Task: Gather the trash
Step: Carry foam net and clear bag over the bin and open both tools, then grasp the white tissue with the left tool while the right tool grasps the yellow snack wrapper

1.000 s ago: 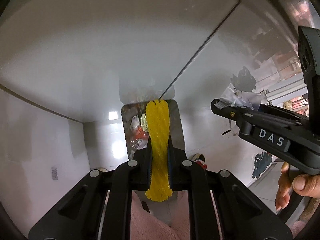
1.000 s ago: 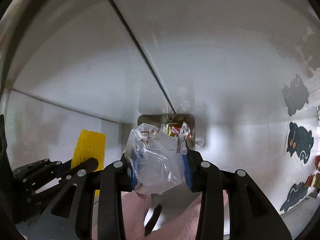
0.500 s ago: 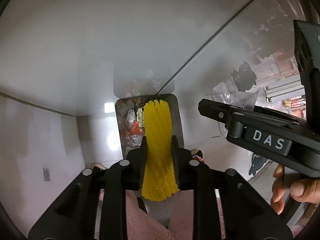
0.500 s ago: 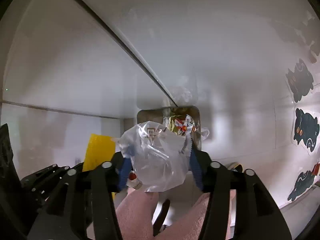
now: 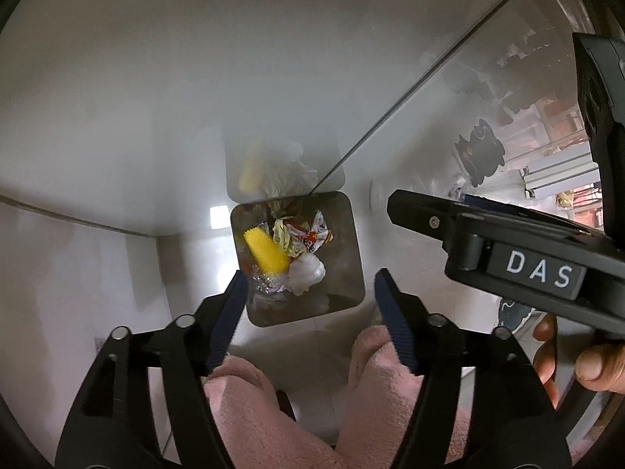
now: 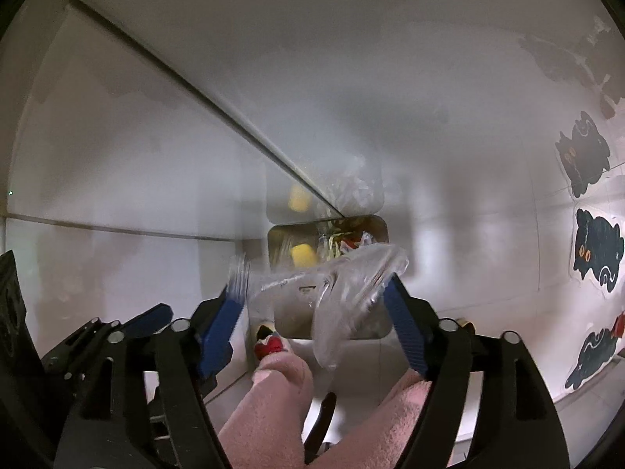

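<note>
Dropping trash into the metal bin (image 5: 353,242): left gripper (image 5: 310,314) just opened, yellow foam net (image 5: 266,253) inside; right gripper (image 6: 314,314) opening, clear plastic bag (image 6: 343,293) slipping free (probably), calling for another pickup.

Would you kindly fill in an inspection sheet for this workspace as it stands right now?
Surface: glossy white floor, seam running to the bin.
Job's things: metal bin holds wrappers; yellow piece lies inside; clear bag blurred above the bin, beside the right gripper's blue pad.
Clutter: nothing seen.
Grippers: left gripper open, empty, jaws just opened; right gripper open, jaws just opened.
Cables: nothing seen.
Surroundings: cat stickers on floor; pink trouser legs below.
</note>
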### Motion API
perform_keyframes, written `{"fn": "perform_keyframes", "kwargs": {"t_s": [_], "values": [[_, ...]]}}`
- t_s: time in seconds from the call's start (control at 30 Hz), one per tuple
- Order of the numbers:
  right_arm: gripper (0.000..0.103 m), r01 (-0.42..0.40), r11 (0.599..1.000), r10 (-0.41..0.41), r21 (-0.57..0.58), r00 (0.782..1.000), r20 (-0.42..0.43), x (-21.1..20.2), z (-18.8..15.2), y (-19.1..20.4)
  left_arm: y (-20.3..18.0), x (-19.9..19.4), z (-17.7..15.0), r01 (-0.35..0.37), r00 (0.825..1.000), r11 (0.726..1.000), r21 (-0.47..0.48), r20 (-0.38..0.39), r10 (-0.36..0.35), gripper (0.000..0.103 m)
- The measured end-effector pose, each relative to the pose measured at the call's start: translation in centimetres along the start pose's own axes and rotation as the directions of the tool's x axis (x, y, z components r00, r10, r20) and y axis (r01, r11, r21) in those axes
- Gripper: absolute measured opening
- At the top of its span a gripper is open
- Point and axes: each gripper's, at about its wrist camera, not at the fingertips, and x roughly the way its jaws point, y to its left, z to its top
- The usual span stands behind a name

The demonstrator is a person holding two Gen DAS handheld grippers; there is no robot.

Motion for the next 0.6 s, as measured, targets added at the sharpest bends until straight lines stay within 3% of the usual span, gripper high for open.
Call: {"fn": "perform_keyframes", "kwargs": {"t_s": [0.1, 0.23, 0.6], "values": [[0.090, -0.001, 1.000, 0.001, 0.002, 1.000, 0.009, -0.2, -0.1, 0.2, 0.1, -0.4, 0.0, -0.004, 1.000, 1.000, -0.004, 0.010, 0.004, 0.073], [0.095, 0.001, 1.000, -0.001, 0.002, 1.000, 0.017, -0.5, -0.2, 0.5, 0.0, -1.0, 0.0, -0.011, 1.000, 1.000, -0.001, 0.023, 0.011, 0.079], [0.096, -0.011, 1.000, 0.011, 0.001, 0.999, 0.052, -2.6, -0.5, 0.1, 0.1, -3.2, -0.5, -0.026, 0.999, 1.000, 0.001, 0.045, 0.026, 0.081]]}}
